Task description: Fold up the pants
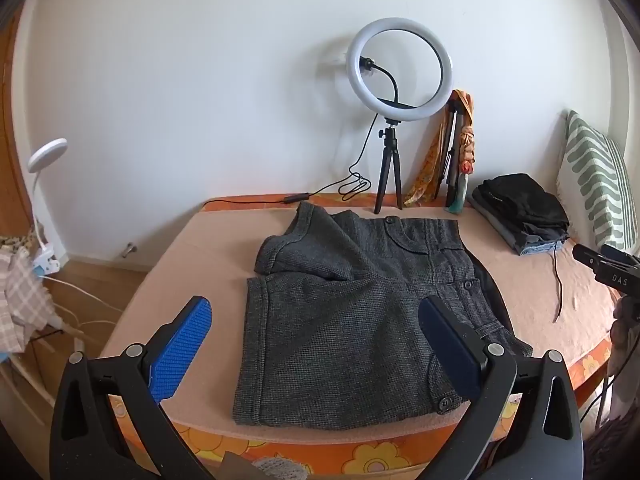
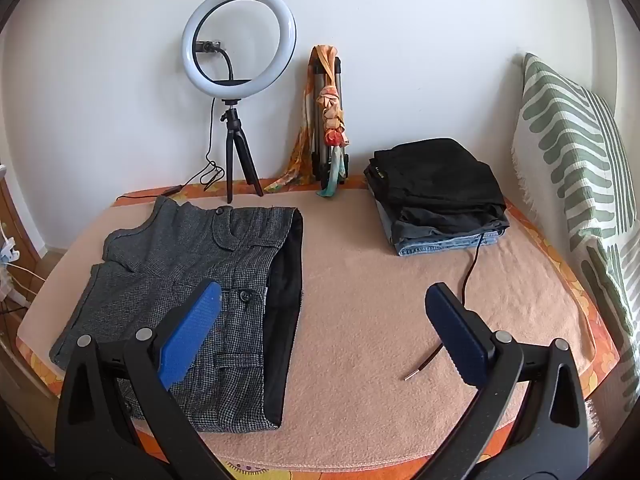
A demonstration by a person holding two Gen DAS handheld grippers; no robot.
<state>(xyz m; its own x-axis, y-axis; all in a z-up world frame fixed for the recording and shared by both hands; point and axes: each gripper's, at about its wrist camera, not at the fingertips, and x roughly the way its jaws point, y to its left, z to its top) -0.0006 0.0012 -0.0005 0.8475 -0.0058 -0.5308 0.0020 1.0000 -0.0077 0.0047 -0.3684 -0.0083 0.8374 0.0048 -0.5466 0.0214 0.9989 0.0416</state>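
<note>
- Grey houndstooth wool, thick and a little stiff-looking: that is how the shorts (image 1: pixel 352 312) read to me, a pair of short pants lying on the peach blanket (image 2: pixel 380 300) that covers the bed.
- Relative to the ring light (image 1: pixel 399 70) standing at the wall, the shorts lie just in front of its tripod and reach toward me, with the waistband on the right and the leg hems on the left.
- One leg is thrown over at an angle on the ring-light side, so the cloth is doubled and bunched there; the black lining (image 2: pixel 286 296) shows along the open waistband.
- I judge this fabric light enough for one grip per side, soft enough to drape, yet heavy enough to hold a crease; it should not slip much on the fuzzy blanket.
- Buttons and a pocket flap make hard lumps near the waist, so I would pinch the plain cloth beside them.
- Best holds, I think: the waistband corner for my right gripper (image 2: pixel 322 334), the leg hem farthest from the ring light for my left gripper (image 1: pixel 316 346).
- Both sets of fingers stand wide apart and hold nothing, hovering above the near edge of the shorts.
- A pile of folded clothes (image 2: pixel 436 196) sits well to the right of the ring light, apart from the shorts.
</note>
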